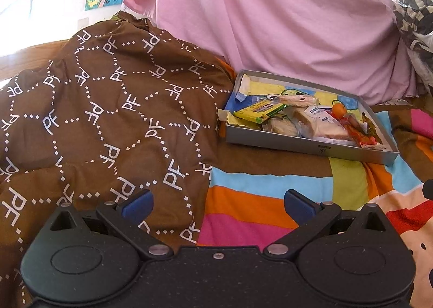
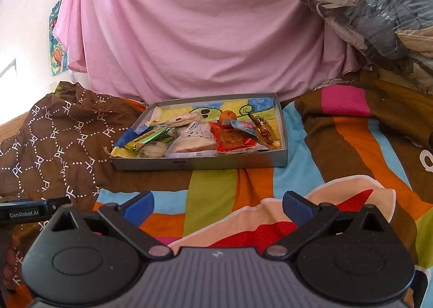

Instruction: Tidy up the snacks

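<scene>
A shallow grey cardboard tray point(image 1: 311, 145) point(image 2: 200, 164) lies on the striped bedspread and holds several snacks. Among them are a green-yellow bar point(image 1: 258, 110) point(image 2: 147, 138), a wrapped sandwich cake point(image 1: 322, 125) point(image 2: 194, 142), a round biscuit pack point(image 2: 154, 148), a small orange point(image 1: 338, 110) point(image 2: 228, 116), a red packet point(image 2: 232, 142) and a brown-gold candy wrapper point(image 2: 263, 132). My left gripper point(image 1: 217, 203) hangs open well short of the tray, nothing between its blue pads. My right gripper point(image 2: 217, 203) is likewise open and empty, in front of the tray.
A brown quilt with white "PF" print point(image 1: 108, 118) point(image 2: 59, 145) is heaped left of the tray. A pink sheet point(image 1: 270, 15) point(image 2: 189, 23) hangs behind. Bagged clothes point(image 2: 379, 10) pile up at the right. The left gripper's body point(image 2: 29, 211) shows at the right view's left edge.
</scene>
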The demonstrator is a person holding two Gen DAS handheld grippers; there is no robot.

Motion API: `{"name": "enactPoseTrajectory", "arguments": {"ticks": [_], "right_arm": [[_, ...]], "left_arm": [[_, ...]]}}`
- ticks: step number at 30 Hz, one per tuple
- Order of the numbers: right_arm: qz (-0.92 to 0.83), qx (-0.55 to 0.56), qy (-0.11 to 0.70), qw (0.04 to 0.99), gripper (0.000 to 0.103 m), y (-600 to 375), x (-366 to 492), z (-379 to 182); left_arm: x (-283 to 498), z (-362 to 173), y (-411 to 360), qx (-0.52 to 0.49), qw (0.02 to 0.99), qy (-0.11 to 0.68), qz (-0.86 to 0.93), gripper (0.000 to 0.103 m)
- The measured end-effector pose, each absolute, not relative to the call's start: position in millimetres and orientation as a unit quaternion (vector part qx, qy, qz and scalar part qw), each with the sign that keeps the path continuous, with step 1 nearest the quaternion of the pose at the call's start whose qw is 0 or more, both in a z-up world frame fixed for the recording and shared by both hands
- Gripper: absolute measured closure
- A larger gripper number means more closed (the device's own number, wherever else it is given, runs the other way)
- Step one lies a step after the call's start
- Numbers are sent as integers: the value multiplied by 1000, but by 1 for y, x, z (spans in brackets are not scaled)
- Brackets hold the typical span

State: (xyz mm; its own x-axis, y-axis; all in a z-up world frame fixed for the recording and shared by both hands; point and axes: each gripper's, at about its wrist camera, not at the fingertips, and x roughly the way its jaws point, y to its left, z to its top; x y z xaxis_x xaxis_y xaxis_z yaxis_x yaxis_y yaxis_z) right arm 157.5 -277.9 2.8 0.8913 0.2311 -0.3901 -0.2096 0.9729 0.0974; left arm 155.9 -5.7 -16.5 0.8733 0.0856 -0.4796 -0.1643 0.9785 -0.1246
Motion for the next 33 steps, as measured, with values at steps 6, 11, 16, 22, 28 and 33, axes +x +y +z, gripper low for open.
{"name": "enactPoseTrajectory", "arguments": {"ticks": [6, 11, 16, 22, 28, 33], "right_arm": [[113, 28, 210, 971, 0, -277, 159, 2], [114, 29, 220, 968, 0, -276, 160, -1], [113, 26, 220, 969, 0, -275, 159, -2], [116, 26, 236, 964, 0, -273, 161, -6], [118, 26, 238, 964, 0, -272, 161, -6], [119, 26, 235, 964, 0, -270, 160, -7]], "left_arm": [[152, -16, -10, -77, 965, 245, 56, 1], [149, -16, -15, -79, 964, 250, 48, 1], [147, -19, -20, -68, 965, 251, 39, 1], [147, -21, -20, -70, 964, 254, 36, 1], [146, -23, -19, -72, 963, 256, 36, 1], [146, -23, -17, -73, 963, 256, 39, 1]]}}
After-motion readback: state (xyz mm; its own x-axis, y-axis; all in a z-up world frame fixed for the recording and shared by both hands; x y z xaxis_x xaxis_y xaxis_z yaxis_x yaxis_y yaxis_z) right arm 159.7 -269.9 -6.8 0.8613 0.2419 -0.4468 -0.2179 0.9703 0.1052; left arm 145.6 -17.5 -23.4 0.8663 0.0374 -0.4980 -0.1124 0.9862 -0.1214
